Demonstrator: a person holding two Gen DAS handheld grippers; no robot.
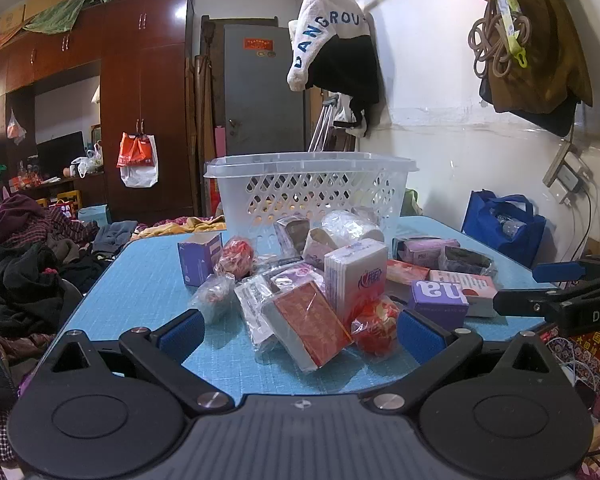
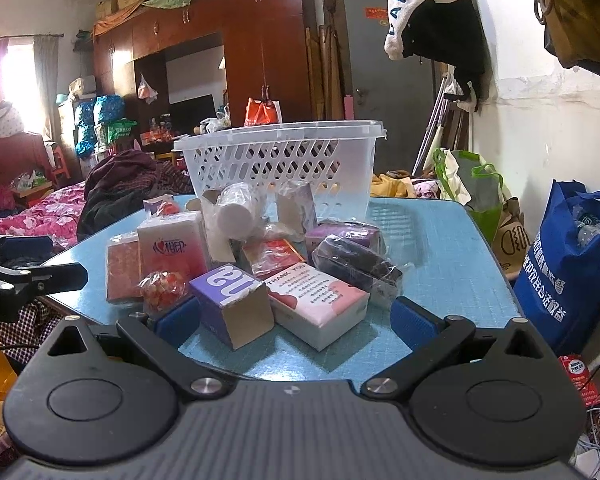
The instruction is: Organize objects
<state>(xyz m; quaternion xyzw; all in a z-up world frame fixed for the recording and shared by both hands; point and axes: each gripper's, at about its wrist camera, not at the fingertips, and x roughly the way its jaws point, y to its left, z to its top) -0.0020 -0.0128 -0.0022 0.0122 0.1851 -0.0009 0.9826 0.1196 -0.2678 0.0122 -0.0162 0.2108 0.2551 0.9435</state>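
In the left wrist view, the left gripper hovers over the near edge of the blue desk with its jaws spread wide and nothing pinched. Between its blue pads, toward 12 o'clock, lies a heap of small packages: a red wrapped box nearest, a white tissue pack standing just behind it, a red crinkled sweet at 2 o'clock touching the right pad, and a purple box further right. A white perforated basket stands behind the heap at 12 o'clock. The right gripper enters at 3 o'clock.

In the right wrist view, the right gripper also has its jaws spread and empty. Directly ahead sit the purple box and, touching it on the right, a pink-and-white box. A dark wrapped packet lies at 1 o'clock, the tissue pack at 11 o'clock, the basket beyond. The left gripper shows at 9 o'clock.
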